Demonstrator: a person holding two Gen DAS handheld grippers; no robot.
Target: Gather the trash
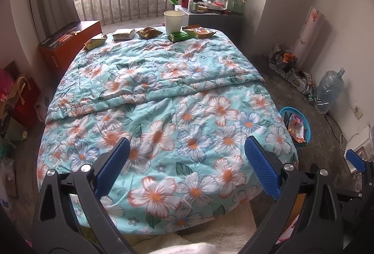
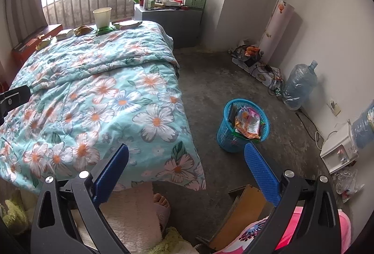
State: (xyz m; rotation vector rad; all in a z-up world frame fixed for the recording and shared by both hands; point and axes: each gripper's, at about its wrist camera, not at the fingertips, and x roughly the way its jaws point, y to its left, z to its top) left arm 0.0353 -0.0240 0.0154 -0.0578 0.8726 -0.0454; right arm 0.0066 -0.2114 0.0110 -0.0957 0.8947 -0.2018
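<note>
Several snack wrappers lie along the far edge of the bed: a gold one (image 1: 95, 41), a boxy pack (image 1: 124, 34), a crumpled gold one (image 1: 149, 32), a green one (image 1: 179, 36) and an orange one (image 1: 198, 32). A white paper cup (image 1: 174, 21) stands among them and also shows in the right wrist view (image 2: 102, 17). A blue basket (image 2: 243, 127) holding wrappers stands on the floor right of the bed. My left gripper (image 1: 187, 148) is open and empty above the near end of the bed. My right gripper (image 2: 187, 155) is open and empty above the bed's near right corner.
A floral quilt (image 1: 163, 95) covers the bed. An orange box (image 1: 67, 43) lies at the far left. A cluttered grey nightstand (image 2: 170, 20) stands at the far right. A water jug (image 2: 299, 85), cables and a white appliance (image 2: 339, 151) line the right wall.
</note>
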